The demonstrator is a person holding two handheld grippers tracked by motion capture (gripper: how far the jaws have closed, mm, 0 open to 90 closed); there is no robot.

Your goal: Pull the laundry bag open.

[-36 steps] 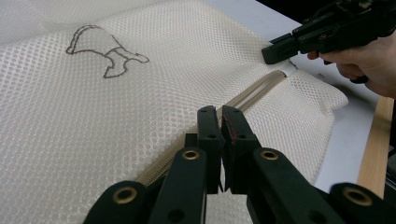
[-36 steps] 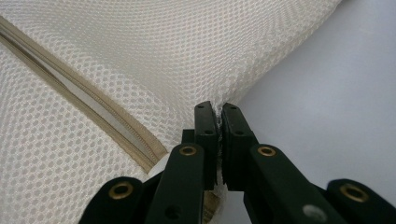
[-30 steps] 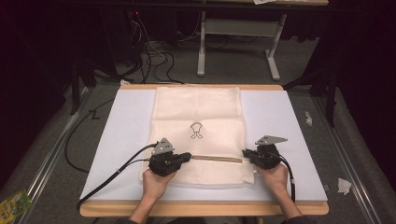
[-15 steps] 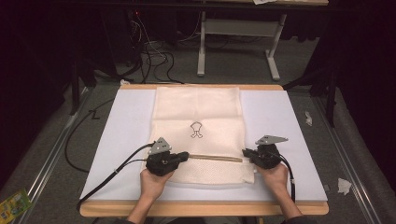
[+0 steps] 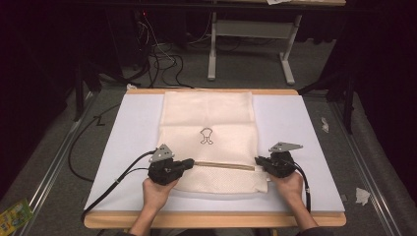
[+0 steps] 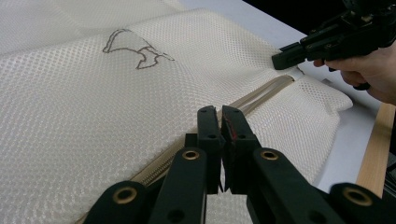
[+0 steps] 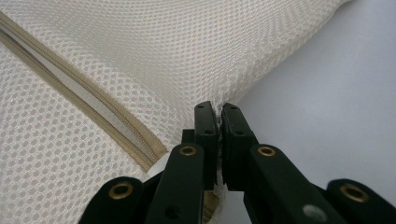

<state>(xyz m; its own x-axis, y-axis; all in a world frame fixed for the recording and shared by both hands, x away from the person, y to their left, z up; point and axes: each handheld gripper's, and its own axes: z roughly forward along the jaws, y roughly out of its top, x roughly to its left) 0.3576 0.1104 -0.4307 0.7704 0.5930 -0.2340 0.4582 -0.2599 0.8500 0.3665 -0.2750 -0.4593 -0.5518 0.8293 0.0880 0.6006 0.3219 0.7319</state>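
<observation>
Mesh laundry bag (image 5: 209, 142) near worktop (image 5: 305, 123) front edge is pinched by closed left hand-held gripper (image 5: 189, 164) and right hand-held gripper (image 5: 259, 162) at zipper (image 5: 223, 165) ends; zipper seen closed, opening judged pending.

The table (image 5: 295, 128) is evenly lit against a dark, murky room, and the close views are sharp and glare-free.

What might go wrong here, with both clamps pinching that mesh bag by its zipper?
The left gripper is shut on the zipper, and the right gripper pinches the mesh bag at its edge. Pulling apart could tear the thin mesh or slip off it. The bag could also slide on the smooth white mat.
</observation>
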